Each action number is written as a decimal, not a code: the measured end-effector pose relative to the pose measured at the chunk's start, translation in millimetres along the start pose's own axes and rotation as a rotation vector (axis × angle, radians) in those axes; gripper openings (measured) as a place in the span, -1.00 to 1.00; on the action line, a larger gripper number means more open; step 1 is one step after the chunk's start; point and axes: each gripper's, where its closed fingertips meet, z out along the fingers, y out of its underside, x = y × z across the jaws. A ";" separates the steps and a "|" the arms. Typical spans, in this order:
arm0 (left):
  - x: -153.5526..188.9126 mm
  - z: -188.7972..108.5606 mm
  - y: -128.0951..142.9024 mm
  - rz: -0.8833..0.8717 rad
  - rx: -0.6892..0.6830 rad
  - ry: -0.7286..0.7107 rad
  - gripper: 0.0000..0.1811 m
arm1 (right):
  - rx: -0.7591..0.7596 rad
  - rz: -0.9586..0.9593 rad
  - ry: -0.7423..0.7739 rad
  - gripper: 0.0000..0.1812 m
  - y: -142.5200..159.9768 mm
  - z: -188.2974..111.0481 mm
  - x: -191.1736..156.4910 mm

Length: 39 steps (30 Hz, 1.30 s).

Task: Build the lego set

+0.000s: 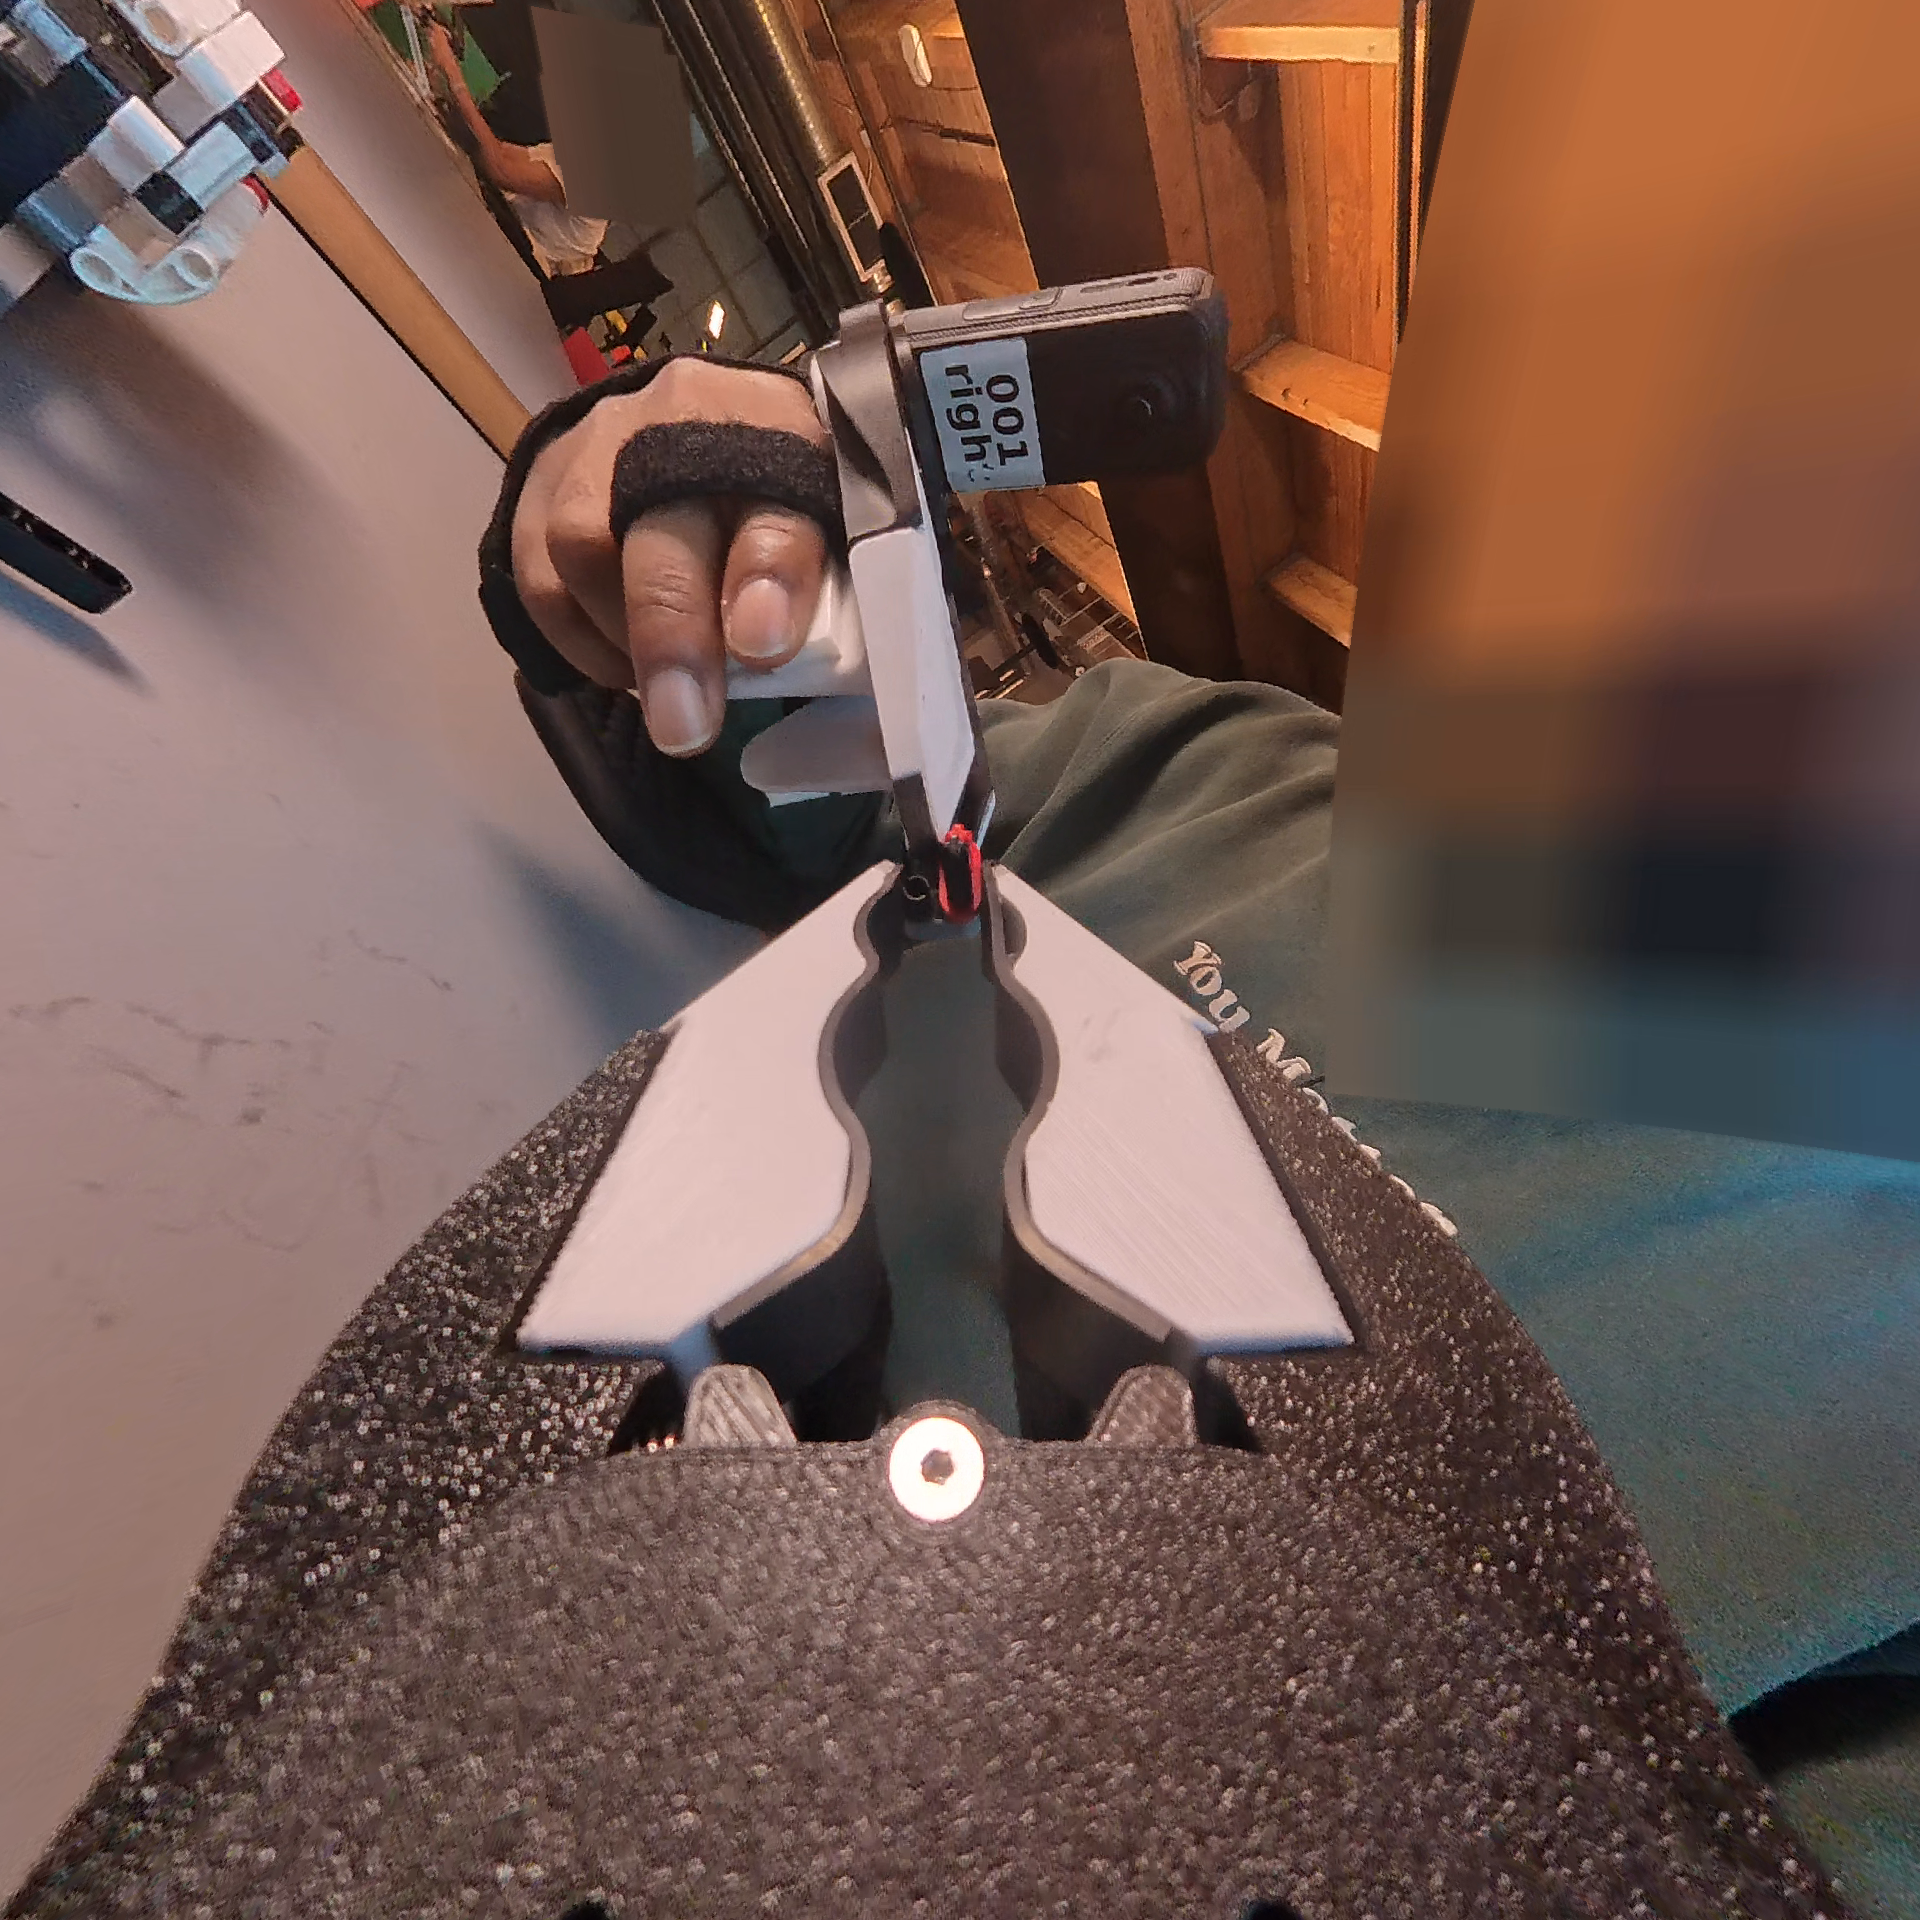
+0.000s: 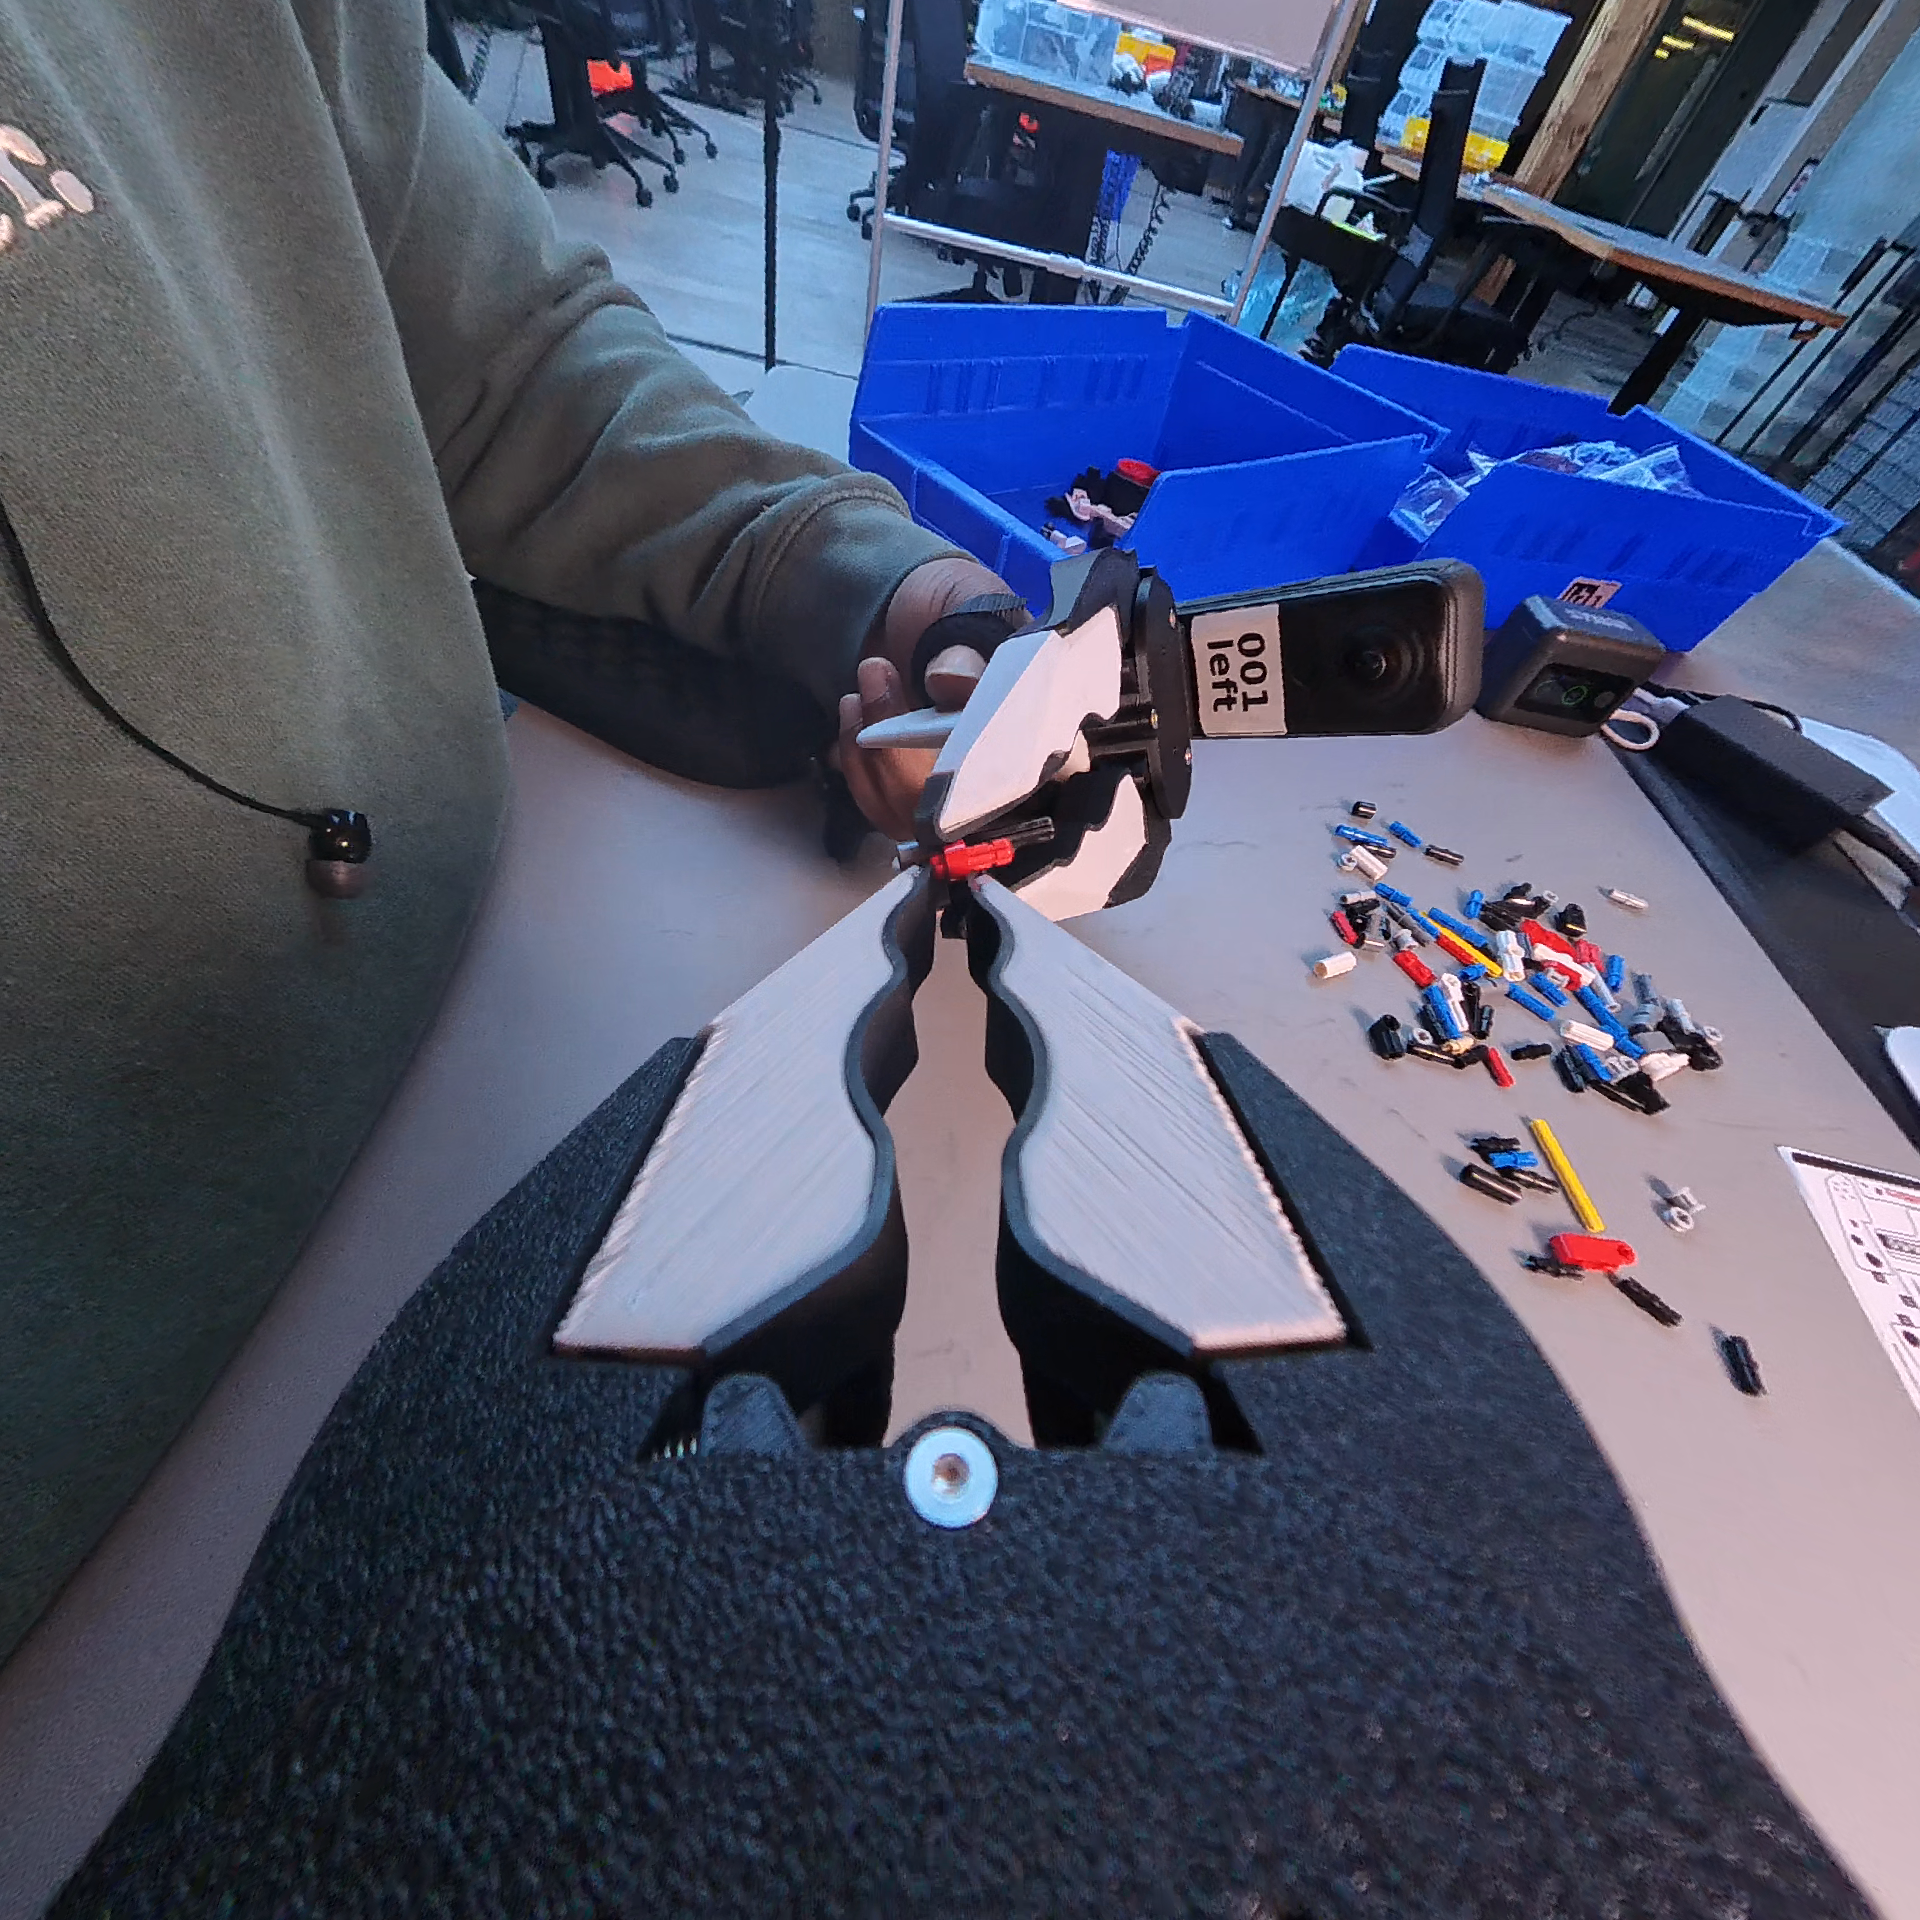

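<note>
Both grippers meet tip to tip above the table's near edge, right in front of the person's green hoodie [image 2: 260, 499].

The left gripper [image 1: 940, 899] has its fingertips drawn close together on a small red and black lego piece [image 1: 956, 878], with the wider part of the fingers bowed apart behind the tips. In the right wrist view the left gripper [image 2: 940, 847] comes in from above, its white fingers pinching the red connector [image 2: 971, 859] with a black pin sticking out of it toward the bins.

The right gripper [image 2: 948, 904] has its tips nearly touching under that same piece; they seem to nip a dark bit hanging below the red part, though the contact point is too small to be sure. From the left wrist view the right gripper [image 1: 951, 831] comes down edge-on from the hand [image 1: 665, 540] that works its trigger.

Each gripper carries a black camera with a white printed sticker, and the hoodie has pale lettering on the chest.

Around them on the grey table [image 2: 1195, 1039]: a loose scatter of small lego parts [image 2: 1507, 997] in blue, black, red, white and grey to the right, a yellow axle [image 2: 1567, 1174] nearer the front edge, a printed instruction sheet [image 2: 1870, 1247] at the right edge, and two blue bins [image 2: 1299, 457] along the far side. A partly built black and white assembly [image 1: 135, 166] sits at the far left corner.
</note>
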 end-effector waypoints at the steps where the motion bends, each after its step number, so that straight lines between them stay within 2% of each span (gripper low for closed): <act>1: -0.2 0.2 0.3 -0.002 -0.002 0.000 -0.84 | 0.002 0.000 0.001 -0.96 0.3 0.0 0.0; 10: -4.6 -0.4 -0.1 -0.001 -0.008 -0.022 -0.85 | -0.011 -0.015 0.032 -0.98 4.6 0.1 3.1; 20: 0.6 -2.5 -8.0 -0.015 0.045 0.019 -0.85 | 0.073 0.014 0.061 -0.90 -6.6 -3.0 8.3; 26: 4.7 -1.5 -8.9 -0.035 0.053 0.057 -0.84 | 0.098 0.100 0.012 -0.64 -6.2 -5.8 11.2; 32: 10.3 1.9 -6.6 -0.048 0.041 0.100 -0.84 | 0.106 0.078 -0.041 -0.57 -14.3 4.4 4.3; 35: 12.3 3.1 -5.5 -0.049 0.036 0.111 -0.85 | 0.098 0.042 -0.020 -0.66 -14.5 7.8 4.6; 39: 13.1 3.7 -5.9 -0.057 0.042 0.121 -0.85 | 0.094 0.009 0.005 -0.68 -15.3 6.9 5.6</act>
